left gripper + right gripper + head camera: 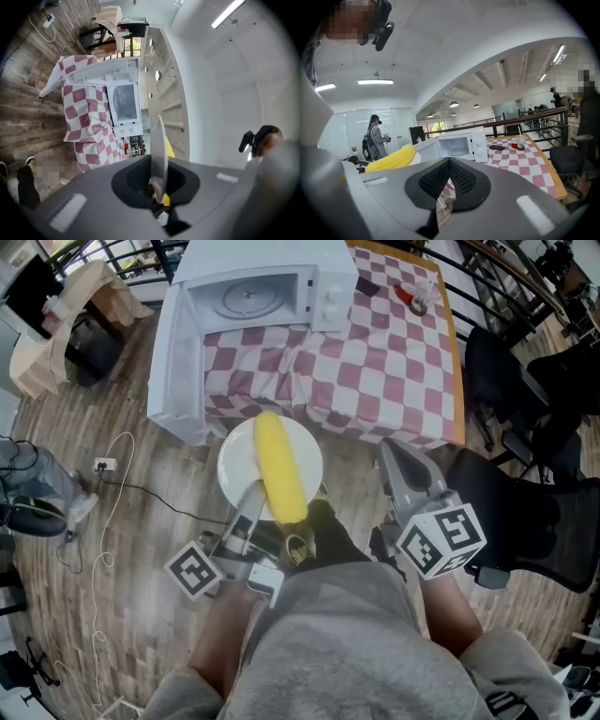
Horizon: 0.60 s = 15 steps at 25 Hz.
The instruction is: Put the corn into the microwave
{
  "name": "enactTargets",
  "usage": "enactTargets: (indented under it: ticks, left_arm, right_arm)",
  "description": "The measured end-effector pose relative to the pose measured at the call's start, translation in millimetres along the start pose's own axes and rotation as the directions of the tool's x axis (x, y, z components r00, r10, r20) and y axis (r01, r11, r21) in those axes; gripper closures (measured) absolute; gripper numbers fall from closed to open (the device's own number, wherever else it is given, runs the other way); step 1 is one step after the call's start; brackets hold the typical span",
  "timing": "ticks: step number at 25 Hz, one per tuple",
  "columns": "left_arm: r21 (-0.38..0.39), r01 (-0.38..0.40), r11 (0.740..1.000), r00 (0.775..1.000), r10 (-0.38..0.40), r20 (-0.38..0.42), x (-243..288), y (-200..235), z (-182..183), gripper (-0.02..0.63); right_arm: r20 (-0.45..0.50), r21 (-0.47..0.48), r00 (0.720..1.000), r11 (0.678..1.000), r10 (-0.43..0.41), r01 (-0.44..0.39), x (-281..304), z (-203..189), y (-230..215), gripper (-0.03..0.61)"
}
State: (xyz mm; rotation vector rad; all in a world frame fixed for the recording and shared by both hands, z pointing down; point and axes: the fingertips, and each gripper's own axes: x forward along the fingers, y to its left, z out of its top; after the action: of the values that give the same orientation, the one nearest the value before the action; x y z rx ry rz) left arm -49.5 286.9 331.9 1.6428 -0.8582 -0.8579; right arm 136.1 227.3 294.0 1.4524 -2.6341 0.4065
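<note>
A yellow corn cob (pixel 279 470) lies on a round white plate (pixel 239 460), held in the air in front of the table. My left gripper (pixel 255 491) is shut on the plate's near rim. In the left gripper view the plate (pixel 159 154) stands edge-on between the jaws, with the corn (pixel 169 151) just behind it. The white microwave (pixel 267 292) stands on the checkered table (pixel 375 362), its door (pixel 178 362) swung wide open to the left and its cavity bare. My right gripper (pixel 398 460) is shut and holds nothing, to the right of the plate. From the right gripper view the corn (pixel 391 159) shows at left.
A cup with a red drink (pixel 417 298) and a dark phone (pixel 367 285) sit on the table right of the microwave. Black chairs (pixel 525 474) stand at the right. A power strip and cable (pixel 105 465) lie on the wooden floor at left. A person (pixel 375 136) stands far off.
</note>
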Motion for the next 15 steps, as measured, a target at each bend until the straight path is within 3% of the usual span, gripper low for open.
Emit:
enactTargets:
  ticks: [15]
  left_arm:
    - [0.002, -0.006, 1.000, 1.000, 0.006, -0.009, 101, 24, 38, 0.594]
  right_arm:
    - [-0.017, 0.018, 1.000, 1.000, 0.017, -0.017, 87, 17, -62, 0.580]
